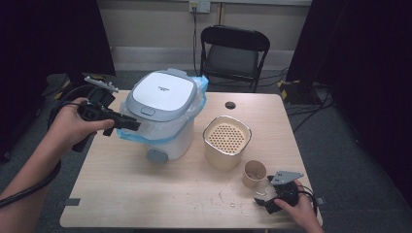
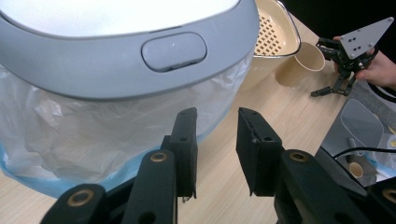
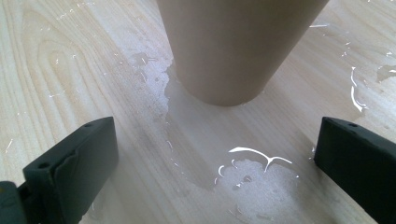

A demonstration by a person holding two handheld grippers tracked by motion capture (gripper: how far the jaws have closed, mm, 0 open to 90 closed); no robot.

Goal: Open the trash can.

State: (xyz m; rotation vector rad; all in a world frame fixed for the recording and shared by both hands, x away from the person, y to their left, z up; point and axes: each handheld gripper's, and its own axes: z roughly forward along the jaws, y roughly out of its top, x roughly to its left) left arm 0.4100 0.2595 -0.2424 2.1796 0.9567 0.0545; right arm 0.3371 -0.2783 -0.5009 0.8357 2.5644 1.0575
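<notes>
Right gripper view cuts off the cup's (image 3: pixel 238 46) rim.

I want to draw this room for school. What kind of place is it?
Probably a lab or studio set up for recording, not a home kitchen. Black curtains hang at both sides, cables trail over the grey floor, and a lone folding chair stands behind a plain wooden table holding a lined lidded bin.

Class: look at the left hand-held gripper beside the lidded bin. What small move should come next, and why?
Probably ease the left hand-held gripper forward and up to the release button on the bin lid. Its jaws stand slightly apart with nothing between them, just short of the bag-lined bin, and the lid is shut.
</notes>
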